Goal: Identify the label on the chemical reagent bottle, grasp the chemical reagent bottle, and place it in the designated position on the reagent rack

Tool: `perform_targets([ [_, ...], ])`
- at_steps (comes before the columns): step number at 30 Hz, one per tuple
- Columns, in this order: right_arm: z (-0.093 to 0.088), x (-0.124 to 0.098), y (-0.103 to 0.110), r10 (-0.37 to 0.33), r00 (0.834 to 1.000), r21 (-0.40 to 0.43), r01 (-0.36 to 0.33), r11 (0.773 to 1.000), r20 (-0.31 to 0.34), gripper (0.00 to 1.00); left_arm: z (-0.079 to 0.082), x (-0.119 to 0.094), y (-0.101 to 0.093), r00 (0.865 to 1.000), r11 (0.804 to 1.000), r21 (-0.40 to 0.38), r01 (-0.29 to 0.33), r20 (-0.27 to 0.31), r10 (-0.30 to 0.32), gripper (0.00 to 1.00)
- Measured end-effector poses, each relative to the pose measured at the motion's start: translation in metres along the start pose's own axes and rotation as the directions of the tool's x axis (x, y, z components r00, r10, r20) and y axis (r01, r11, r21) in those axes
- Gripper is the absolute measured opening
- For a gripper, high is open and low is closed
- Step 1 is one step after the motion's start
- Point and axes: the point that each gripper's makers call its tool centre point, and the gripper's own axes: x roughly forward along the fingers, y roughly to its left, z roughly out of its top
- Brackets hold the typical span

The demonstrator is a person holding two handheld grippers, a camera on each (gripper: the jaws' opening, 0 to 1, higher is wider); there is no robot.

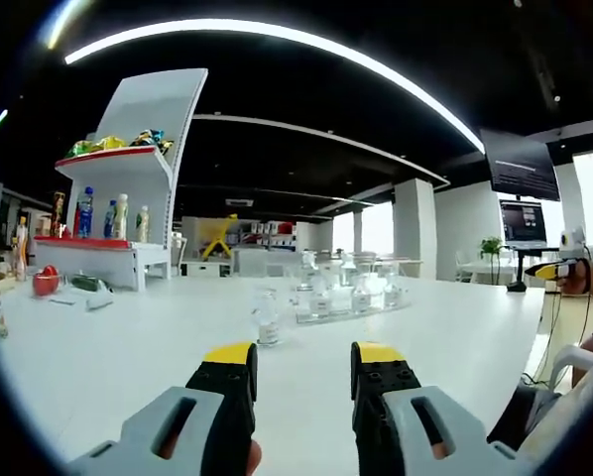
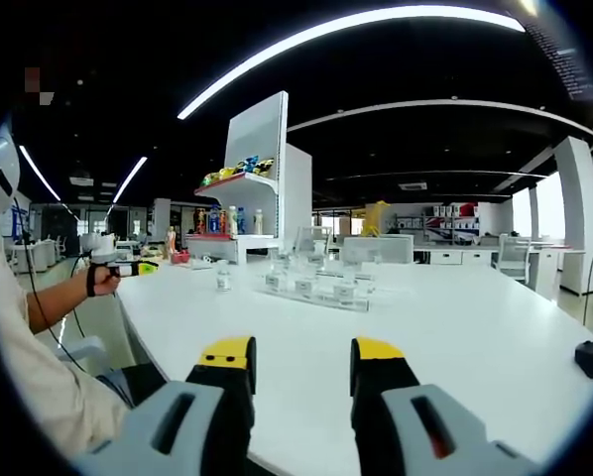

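Observation:
A small clear reagent bottle (image 1: 266,319) stands alone on the white table (image 1: 128,347), a short way beyond my left gripper (image 1: 304,355), which is open with nothing between its yellow-tipped jaws. Just behind and to the right of the bottle is a clear reagent rack (image 1: 351,297) holding several similar bottles. In the right gripper view the same lone bottle (image 2: 223,278) stands left of the rack (image 2: 316,283), both well ahead of my right gripper (image 2: 301,352), open and empty above the table's near edge. A hand holds the left gripper (image 2: 128,268) at far left; the right gripper (image 1: 559,270) shows at far right.
A white shelf unit (image 1: 128,198) with drink bottles and snack packs stands at the table's far left end. A red round object (image 1: 46,283) lies near it. A monitor (image 1: 523,223) stands beyond the right end. A small black object (image 2: 591,359) sits on the table at right.

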Motion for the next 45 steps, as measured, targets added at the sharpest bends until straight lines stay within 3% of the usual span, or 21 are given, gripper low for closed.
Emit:
perform_targets([
  [20, -0.006, 0.009, -0.006, 0.014, 1.0, 0.001, -0.014, 1.0, -0.021, 0.38, 0.008, 0.046, 0.025, 0.999, 0.999, 0.044, -0.014, -0.032, 0.015, 0.38],
  [45, -0.01, 0.013, -0.01, 0.016, 0.999, 0.031, -0.015, 0.999, -0.03, 0.38, 0.007, 0.102, 0.044, 0.999, 0.999, 0.029, -0.019, -0.048, 0.021, 0.38],
])
